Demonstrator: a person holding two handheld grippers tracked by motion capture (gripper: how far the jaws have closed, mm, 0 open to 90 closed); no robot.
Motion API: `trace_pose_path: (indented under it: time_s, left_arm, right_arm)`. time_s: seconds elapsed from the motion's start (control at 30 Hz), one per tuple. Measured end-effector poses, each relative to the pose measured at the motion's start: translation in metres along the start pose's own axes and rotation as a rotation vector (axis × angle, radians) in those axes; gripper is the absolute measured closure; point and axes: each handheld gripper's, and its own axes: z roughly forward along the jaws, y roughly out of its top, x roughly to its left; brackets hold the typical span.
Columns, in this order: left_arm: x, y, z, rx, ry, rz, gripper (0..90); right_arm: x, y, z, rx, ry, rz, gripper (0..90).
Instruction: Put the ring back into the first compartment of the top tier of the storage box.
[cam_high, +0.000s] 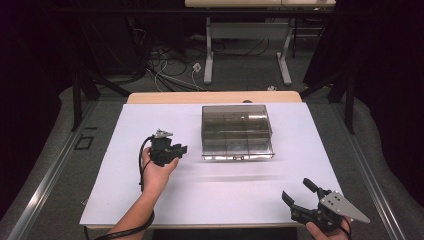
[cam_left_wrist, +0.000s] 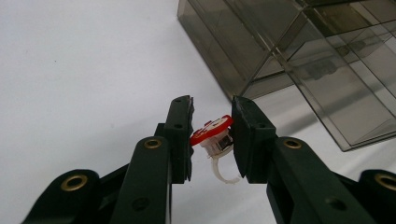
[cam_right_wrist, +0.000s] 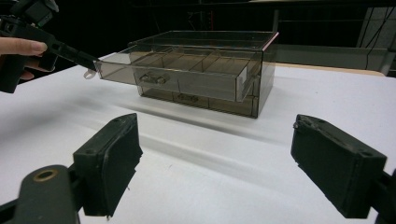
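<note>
A small ring (cam_left_wrist: 211, 132) with a red-and-white top and a white plastic band is pinched between the jaws of my left gripper (cam_left_wrist: 212, 108). In the high view that left gripper (cam_high: 182, 149) is held above the white board, just left of a smoky clear drawer box (cam_high: 236, 127). The box's top drawer (cam_right_wrist: 173, 77) is pulled out, with empty-looking compartments. The ring (cam_right_wrist: 88, 73) hangs at the drawer's near corner in the right gripper view. My right gripper (cam_high: 296, 189) stands open near the front right corner of the board, its jaws (cam_right_wrist: 215, 154) wide apart and holding nothing.
The white board (cam_high: 125, 200) covers most of a wooden table. A table frame (cam_high: 247, 47) and loose cables (cam_high: 170, 65) lie on the floor beyond. Dark curtains stand on both sides.
</note>
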Motion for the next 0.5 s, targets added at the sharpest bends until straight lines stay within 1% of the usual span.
trace_pose_path:
  time_s: [0.2,0.37,0.5]
  left_arm:
    - [-0.001,0.004,-0.005,-0.017,0.001,0.0,69.6]
    - [-0.003,0.01,-0.01,-0.03,-0.001,0.011,69.6]
    - [-0.005,0.016,-0.015,-0.051,-0.003,0.026,69.6]
  right_arm:
    - [0.0,0.0,0.0,0.001,-0.002,0.0,15.0]
    - [0.0,0.0,0.0,0.0,0.0,-0.002,15.0]
    - [0.001,0.0,0.0,0.003,-0.003,0.001,15.0]
